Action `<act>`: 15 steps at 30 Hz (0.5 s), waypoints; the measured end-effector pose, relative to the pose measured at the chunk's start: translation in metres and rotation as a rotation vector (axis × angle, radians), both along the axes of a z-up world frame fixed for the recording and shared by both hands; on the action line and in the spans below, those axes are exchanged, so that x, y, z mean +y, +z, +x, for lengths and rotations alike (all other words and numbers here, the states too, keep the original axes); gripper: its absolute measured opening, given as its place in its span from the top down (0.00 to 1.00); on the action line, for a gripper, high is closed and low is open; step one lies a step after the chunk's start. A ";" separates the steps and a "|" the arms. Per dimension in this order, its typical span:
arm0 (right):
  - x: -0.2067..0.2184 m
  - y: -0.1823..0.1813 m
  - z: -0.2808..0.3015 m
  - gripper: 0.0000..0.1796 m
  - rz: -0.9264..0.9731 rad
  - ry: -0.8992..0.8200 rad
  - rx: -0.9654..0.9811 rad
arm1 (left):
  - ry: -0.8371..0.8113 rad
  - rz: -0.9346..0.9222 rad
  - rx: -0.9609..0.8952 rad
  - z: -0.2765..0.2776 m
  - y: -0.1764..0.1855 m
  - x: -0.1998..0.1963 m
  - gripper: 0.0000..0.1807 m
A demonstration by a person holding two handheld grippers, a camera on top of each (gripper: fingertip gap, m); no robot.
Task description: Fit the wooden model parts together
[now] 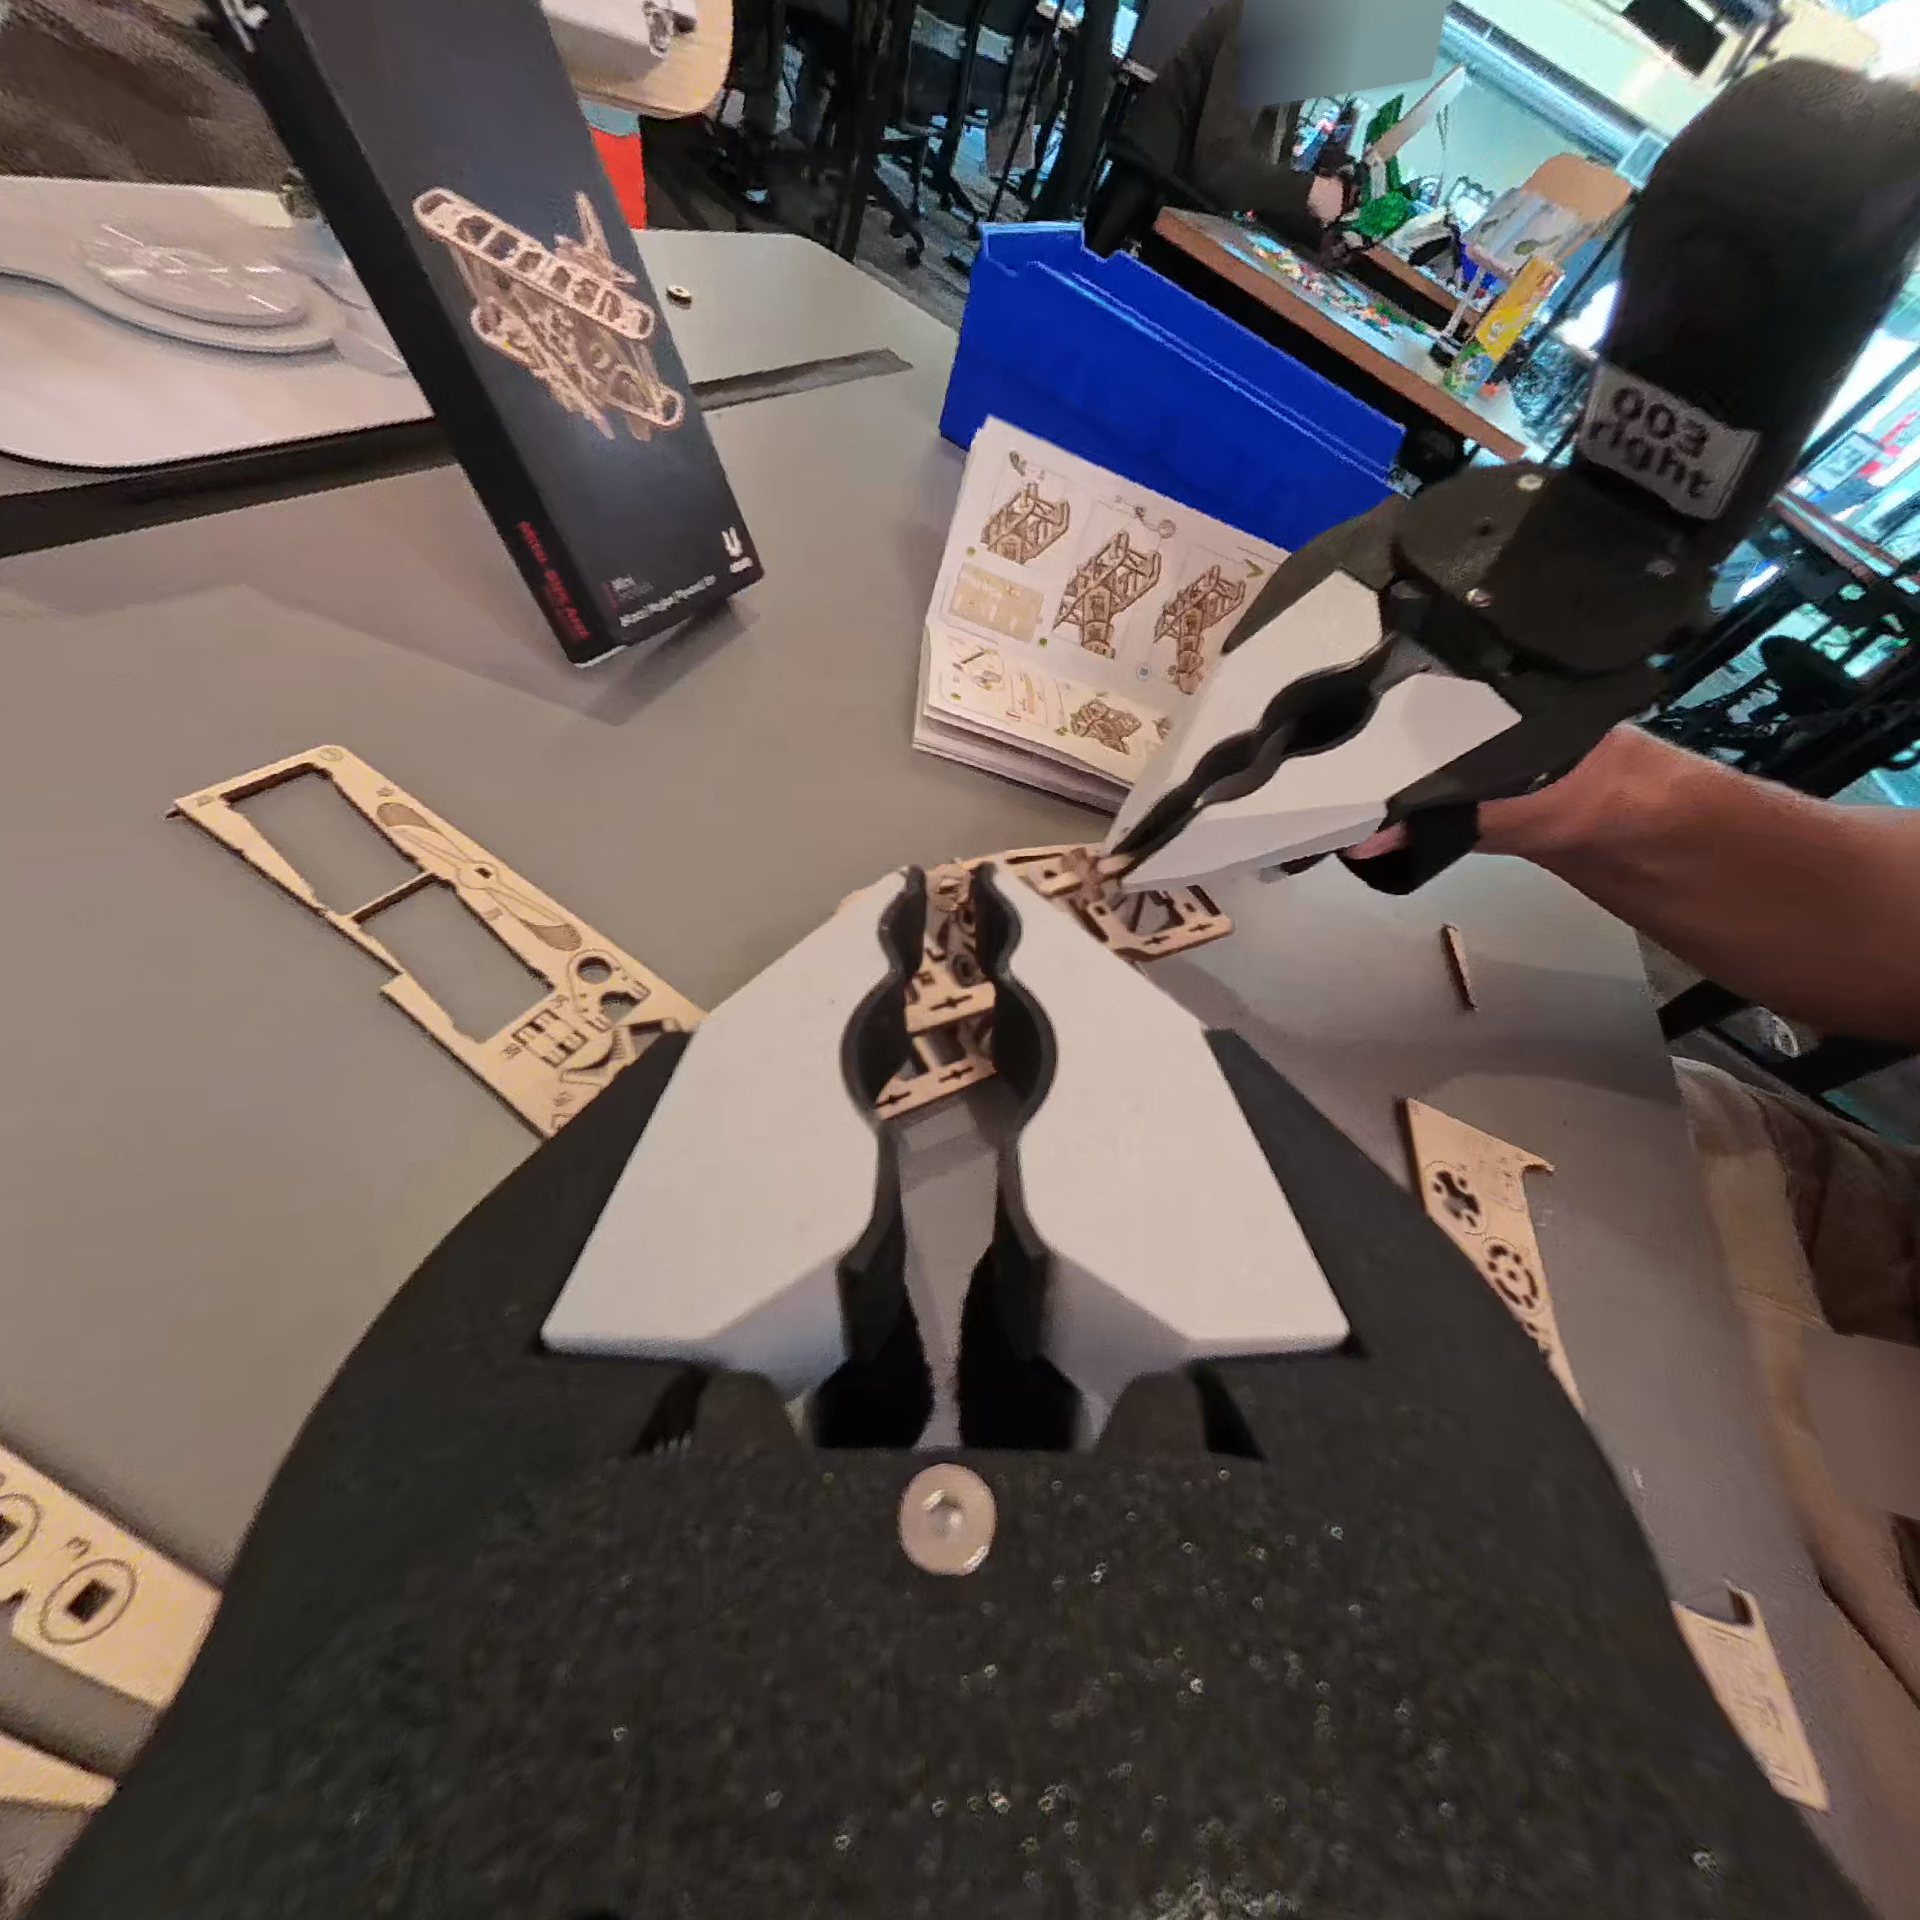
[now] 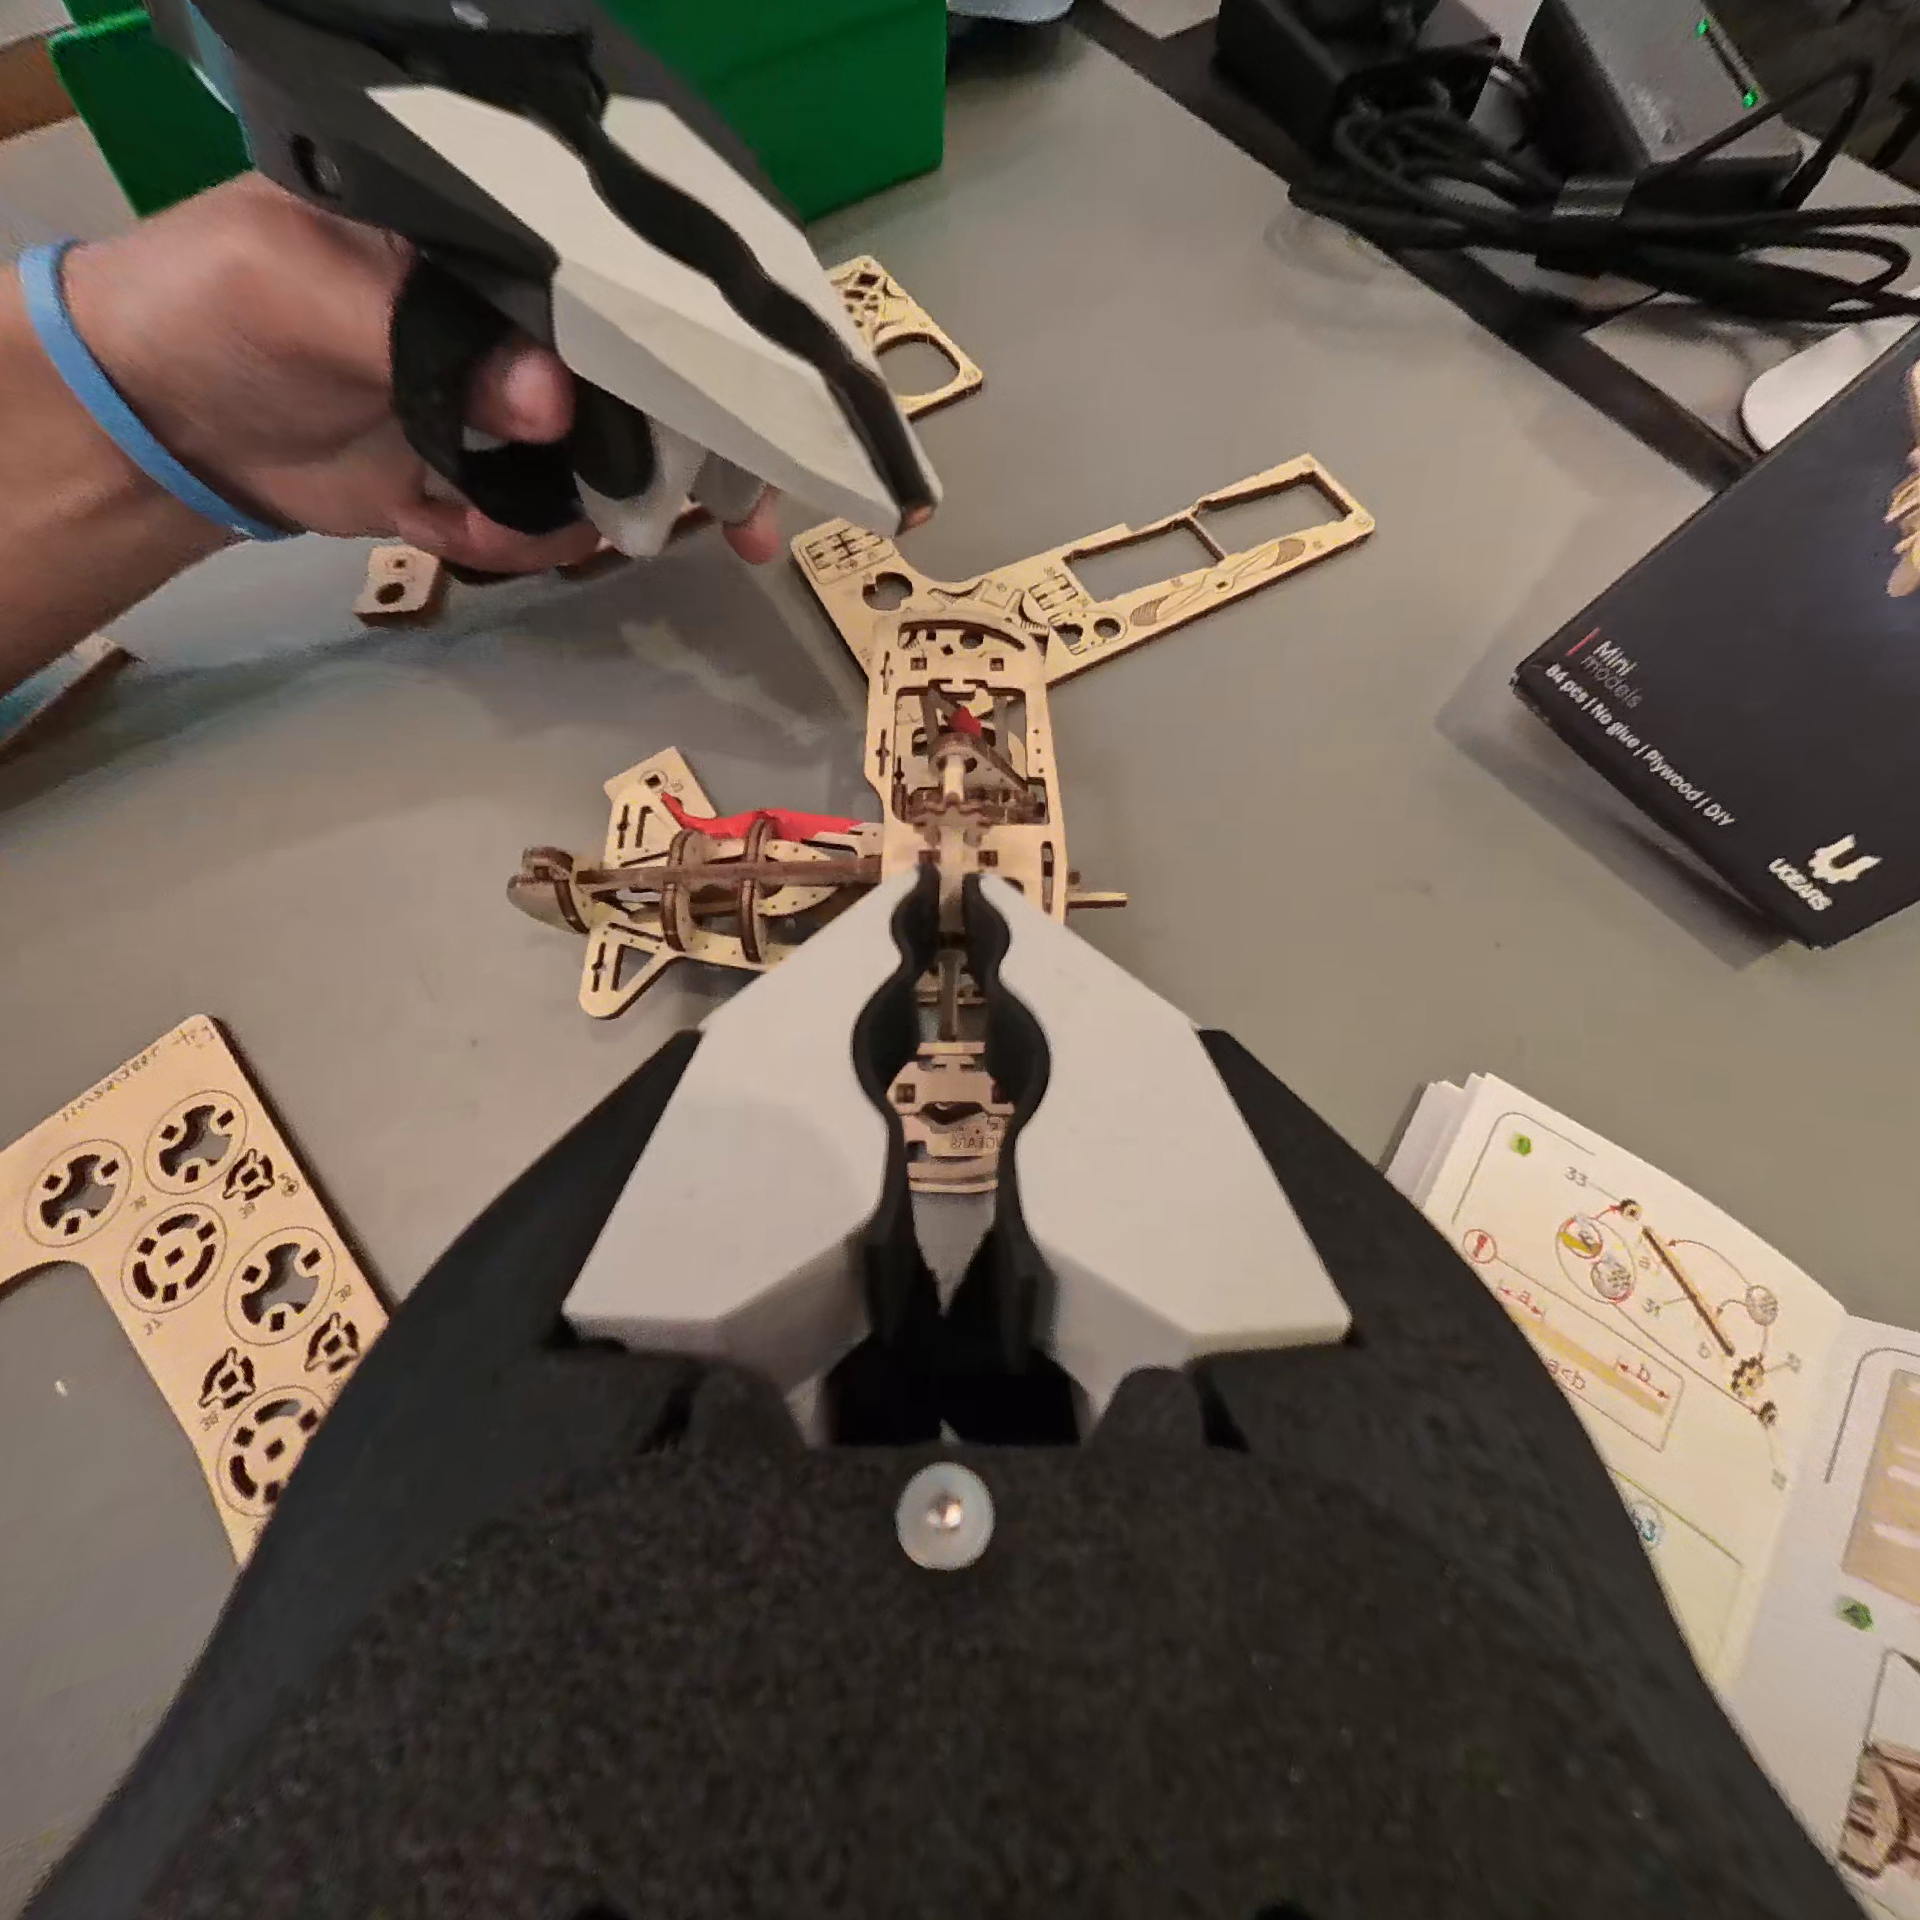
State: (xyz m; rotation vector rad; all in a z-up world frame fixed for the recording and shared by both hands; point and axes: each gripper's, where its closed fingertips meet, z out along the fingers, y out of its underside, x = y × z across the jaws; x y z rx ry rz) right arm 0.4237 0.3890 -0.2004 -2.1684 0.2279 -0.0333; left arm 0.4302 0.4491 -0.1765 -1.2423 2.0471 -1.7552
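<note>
A half-built wooden model plane (image 2: 675, 894) lies on the grey table (image 2: 1247, 883), with a red band (image 2: 769, 826) in its body and a flat wing (image 2: 966, 748). My right gripper (image 2: 943, 883) is shut on a thin upright part at the wing's near edge. In the left wrist view it (image 1: 1127, 857) pinches the model (image 1: 1153, 920) from the right. My left gripper (image 1: 948, 894) is shut on a small wooden part (image 1: 951, 883) just above the model. In the right wrist view it (image 2: 914, 509) hangs above the table beyond the wing.
Punched wooden part sheets lie around (image 1: 447, 925) (image 2: 187, 1247) (image 1: 1496, 1247). A black kit box (image 1: 520, 343) leans at the back. An open instruction booklet (image 1: 1081, 613) rests against a blue bin (image 1: 1143, 353). A green bin (image 2: 810, 83) and cables (image 2: 1558, 177) sit behind. About 7 cm separates my left fingertips from my right.
</note>
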 end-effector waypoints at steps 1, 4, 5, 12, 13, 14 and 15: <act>0.000 -0.001 0.000 0.99 -0.003 0.000 0.007 | -0.008 -0.003 0.003 -0.001 -0.002 -0.001 0.97; 0.004 -0.002 0.001 0.99 0.006 0.009 0.008 | -0.043 -0.027 0.019 -0.004 -0.005 -0.007 0.97; 0.004 -0.005 0.001 0.99 -0.002 0.014 0.005 | -0.051 -0.020 0.026 -0.005 -0.008 -0.009 0.97; 0.009 -0.006 0.003 0.99 -0.003 0.034 -0.027 | -0.058 -0.033 0.022 -0.005 -0.010 -0.011 0.97; 0.010 -0.006 0.004 0.99 -0.007 0.034 -0.038 | -0.060 -0.038 0.020 -0.005 -0.010 -0.011 0.97; 0.011 -0.005 0.005 0.99 -0.011 0.035 -0.048 | -0.060 -0.040 0.018 -0.005 -0.009 -0.011 0.97; 0.012 -0.005 0.005 0.99 -0.015 0.039 -0.055 | -0.060 -0.041 0.016 -0.005 -0.008 -0.011 0.97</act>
